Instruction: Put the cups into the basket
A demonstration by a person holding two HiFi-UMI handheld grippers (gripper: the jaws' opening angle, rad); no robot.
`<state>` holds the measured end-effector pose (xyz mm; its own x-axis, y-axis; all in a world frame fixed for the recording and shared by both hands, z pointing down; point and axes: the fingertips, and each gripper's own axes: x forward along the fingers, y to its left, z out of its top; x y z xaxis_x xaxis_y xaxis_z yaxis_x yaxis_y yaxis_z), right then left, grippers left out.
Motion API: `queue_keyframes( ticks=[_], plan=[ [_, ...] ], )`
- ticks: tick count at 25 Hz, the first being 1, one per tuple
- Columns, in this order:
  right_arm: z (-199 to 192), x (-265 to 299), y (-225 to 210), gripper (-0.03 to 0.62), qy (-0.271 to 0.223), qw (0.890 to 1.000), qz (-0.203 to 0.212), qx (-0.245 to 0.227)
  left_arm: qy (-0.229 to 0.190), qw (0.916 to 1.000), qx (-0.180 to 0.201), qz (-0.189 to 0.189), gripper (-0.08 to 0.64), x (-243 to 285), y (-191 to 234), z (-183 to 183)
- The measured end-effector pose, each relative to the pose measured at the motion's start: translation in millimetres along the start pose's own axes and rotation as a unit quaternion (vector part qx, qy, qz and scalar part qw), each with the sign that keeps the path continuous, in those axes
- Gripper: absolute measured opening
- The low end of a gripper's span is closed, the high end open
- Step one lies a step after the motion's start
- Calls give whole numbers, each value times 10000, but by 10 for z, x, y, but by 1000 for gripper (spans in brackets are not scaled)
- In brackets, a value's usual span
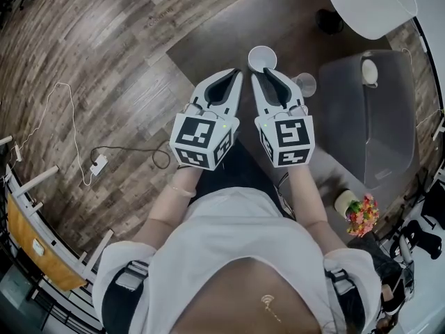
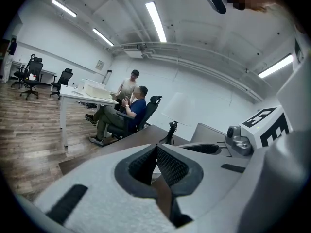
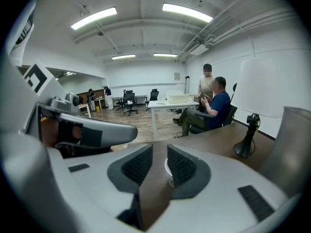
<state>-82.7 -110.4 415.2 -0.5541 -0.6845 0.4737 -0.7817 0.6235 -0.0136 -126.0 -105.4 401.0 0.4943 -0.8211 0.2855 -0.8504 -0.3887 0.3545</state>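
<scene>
Left gripper [image 1: 235, 75]: jaws closed together, empty. Right gripper [image 1: 264, 75]: jaws slightly apart, nothing between them. White cup [image 1: 262, 56] stands on the table [image 1: 208, 44] just beyond the right gripper's tips. Clear cup [image 1: 304, 83] stands just right of that gripper. Grey basket [image 1: 389, 138] sits farther right.

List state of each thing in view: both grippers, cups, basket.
left gripper: fingers shut, nothing between them.
right gripper: fingers slightly apart, gripping nothing.
white cup: upright on the table, outside the basket, just ahead of the right gripper.
clear cup: upright on the table, outside the basket.
basket: open top up; pale round item at its far end, cannot tell what.
</scene>
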Motion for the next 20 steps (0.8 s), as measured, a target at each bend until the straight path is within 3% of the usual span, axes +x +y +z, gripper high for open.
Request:
queue_keyframes(
  ticks=[4,10,13,20],
  plan=[
    [-86,81,56,179,231,9995,230,26,48,10000,-20,38,11,34,49,-19],
    [-78,151,-111,374,210,9993,-158,257,78,9999,-75,97,11,71,141,-14],
    [-85,199,-187,405,252,9987,-297,319,80,9998,-115,131,11,95,182,-16],
    [-268,363,-280,407,611,9962,-385,489,178,9994,-237,152,11,197,286,-86]
  ],
)
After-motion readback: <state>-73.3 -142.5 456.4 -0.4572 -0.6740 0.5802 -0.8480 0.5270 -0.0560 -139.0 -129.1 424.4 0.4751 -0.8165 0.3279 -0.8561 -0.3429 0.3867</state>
